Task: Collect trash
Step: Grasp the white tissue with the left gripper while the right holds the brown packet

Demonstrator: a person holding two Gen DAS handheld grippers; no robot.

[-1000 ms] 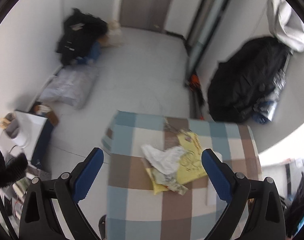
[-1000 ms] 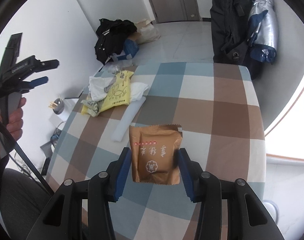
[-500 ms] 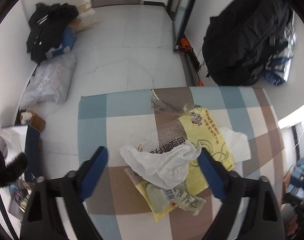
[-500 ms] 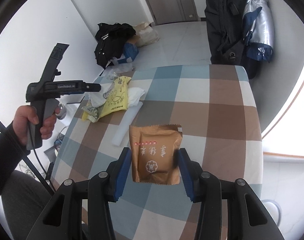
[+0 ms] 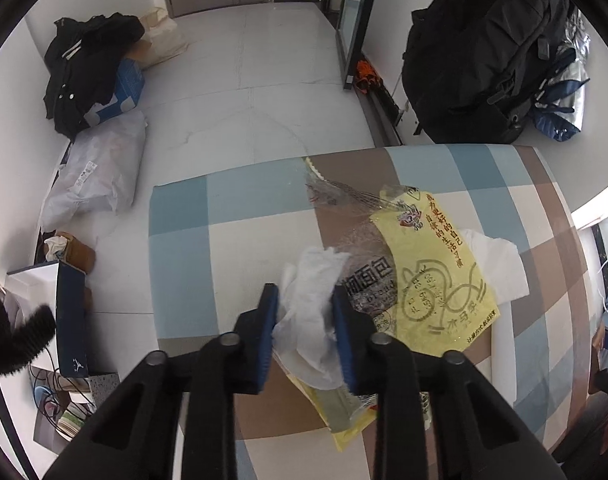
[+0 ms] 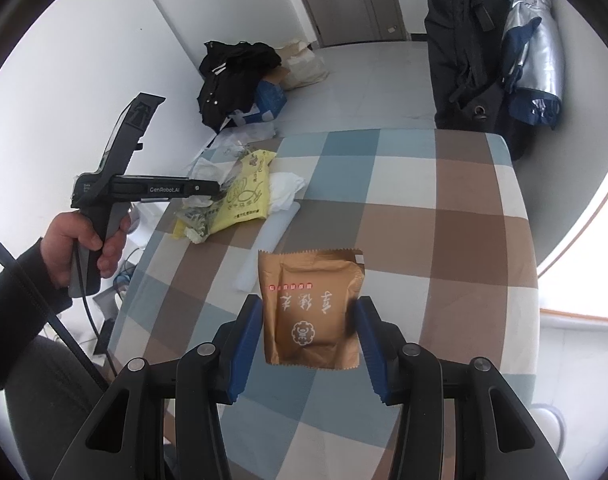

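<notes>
Pinching a crumpled white tissue (image 5: 316,300) between its blue pads, the left gripper (image 5: 306,312) is closed down on the paper at the near left part of the checked bench (image 5: 231,248), where a small heap of trash lies: a clear bread wrapper (image 5: 360,248) with dark printing, a yellow printed bag (image 5: 432,280) over it to the right, and a white plastic bag (image 5: 500,264) poking out from under the yellow one. In the right wrist view the same heap sits at the far left edge of the bench, with the left gripper reaching into it from the side, held in the person's left hand (image 6: 83,244). Nearer that camera, the right gripper (image 6: 308,344) has its jaws drawn in against the two side edges of a flat brown snack packet (image 6: 310,308), which it holds above the cloth. A pale translucent strip (image 6: 269,240) lies on the bench between the packet and the heap. Beyond the bench, a black backpack (image 5: 480,48) leans at the wall and dark clothing (image 5: 83,68) is piled on the floor
</notes>
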